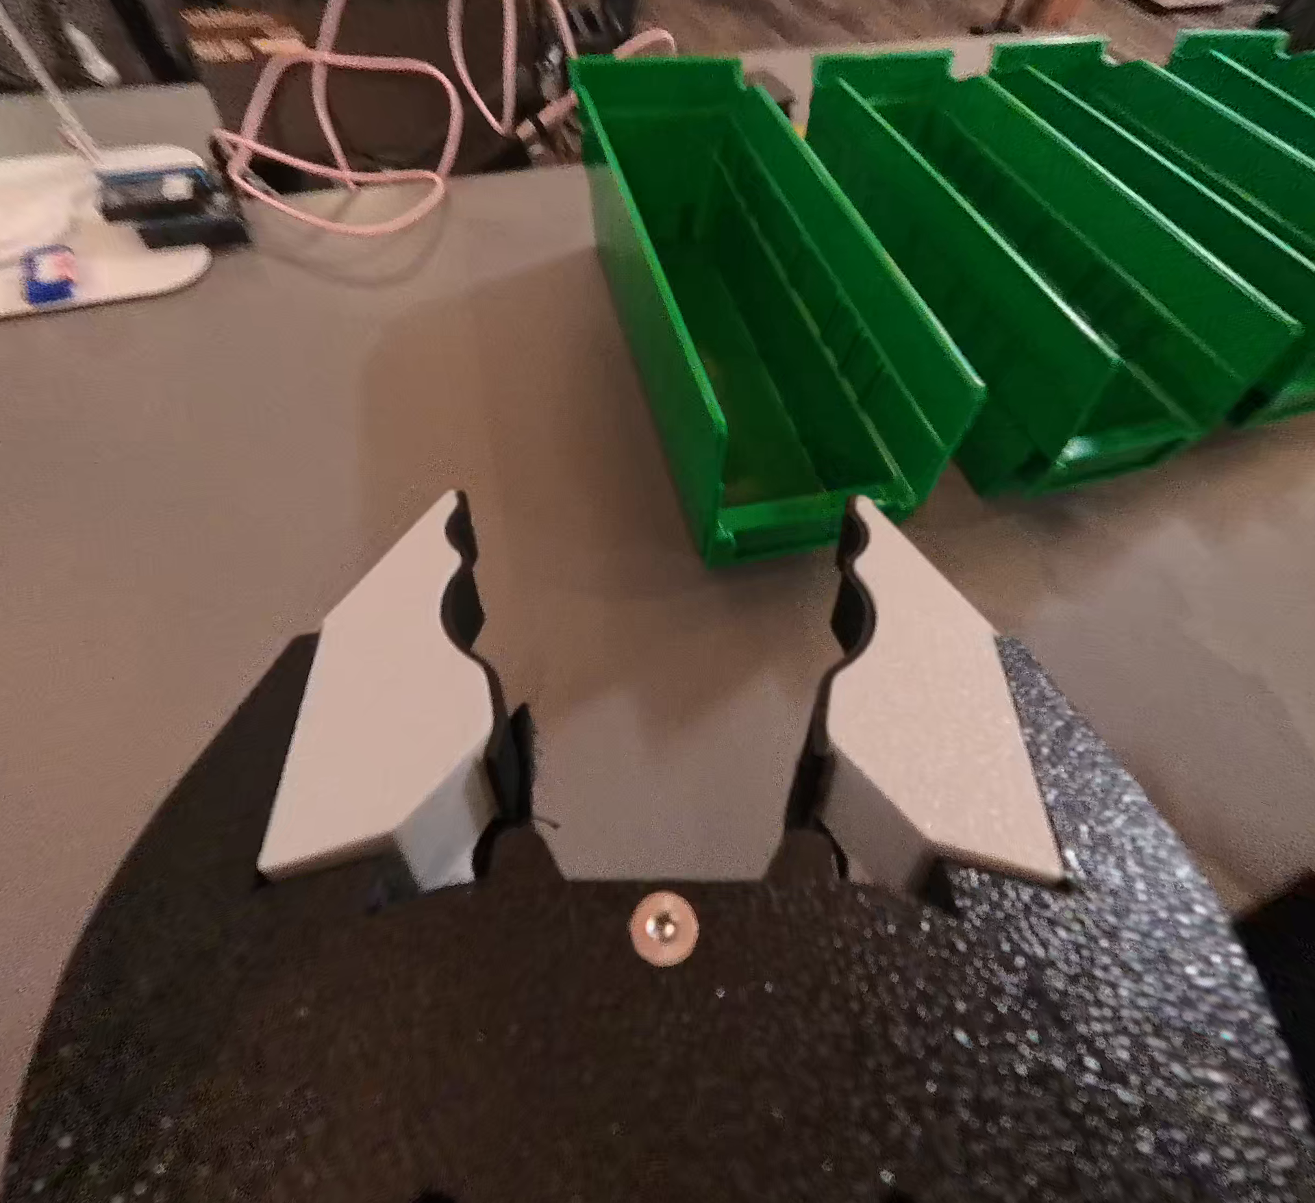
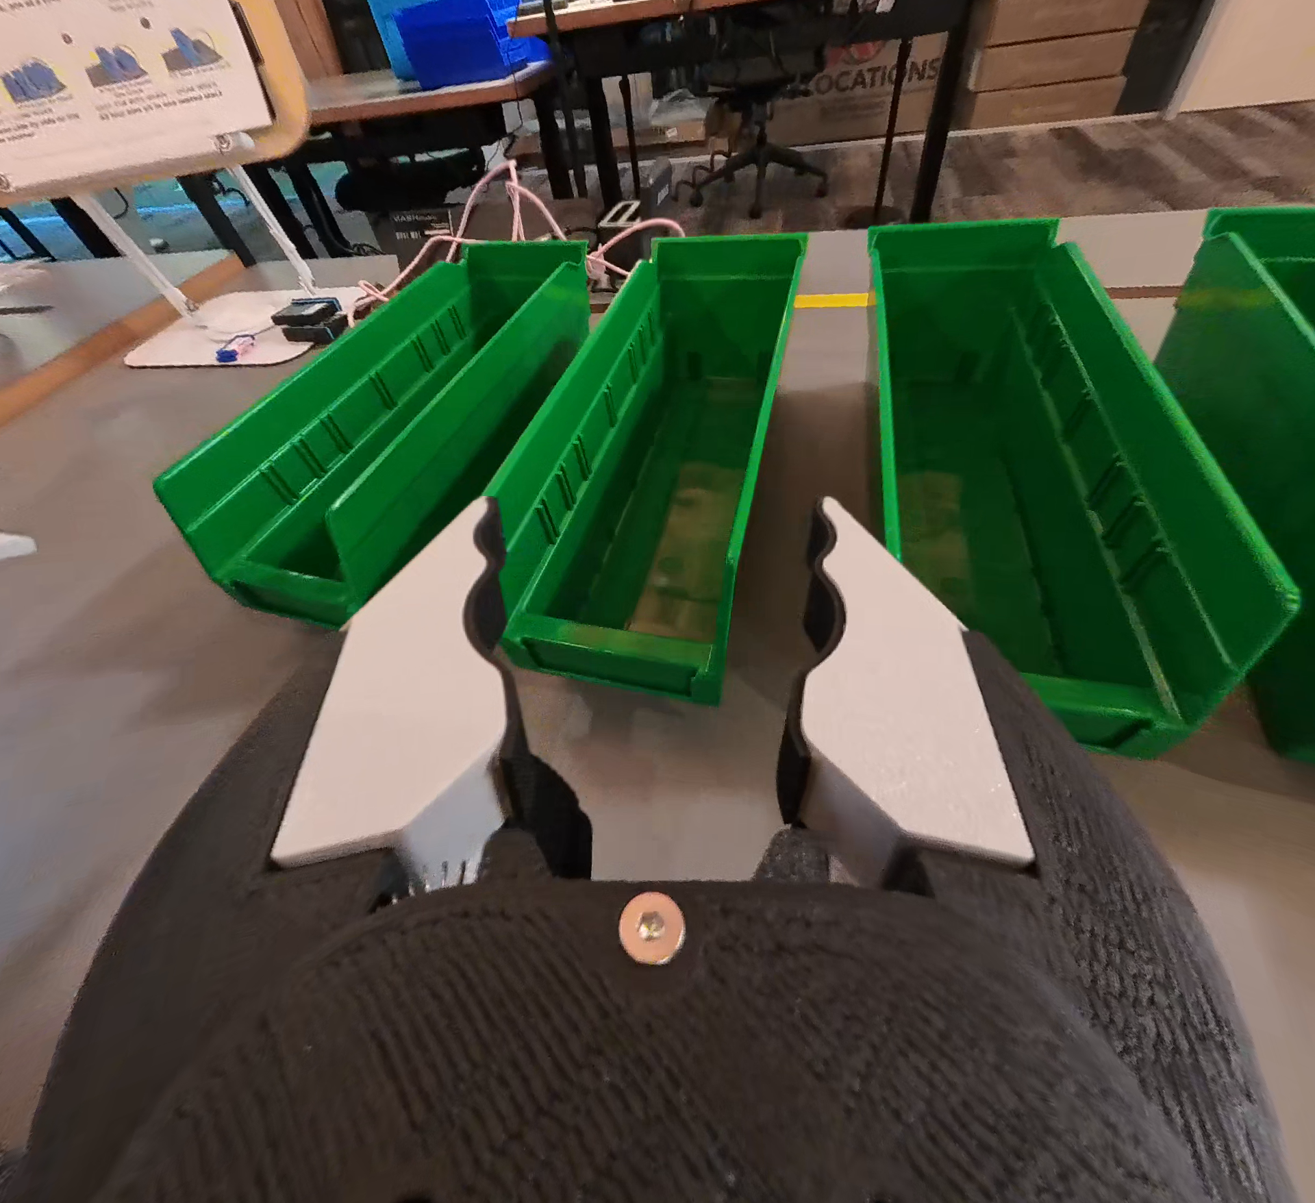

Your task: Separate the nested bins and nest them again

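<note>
Several long green plastic bins stand side by side on the grey table, each apart from the others. In the right wrist view the leftmost bin, the second bin, the third bin and part of a fourth bin show. In the left wrist view the leftmost bin is nearest, with the second bin beside it. My left gripper is open and empty, just short of the leftmost bin's near end. My right gripper is open and empty, in front of the second bin's near end.
A pink cable loops over the table's far edge. A white stand base with small dark devices and a propped instruction board sit at far left. Desks, a chair and blue bins stand beyond the table.
</note>
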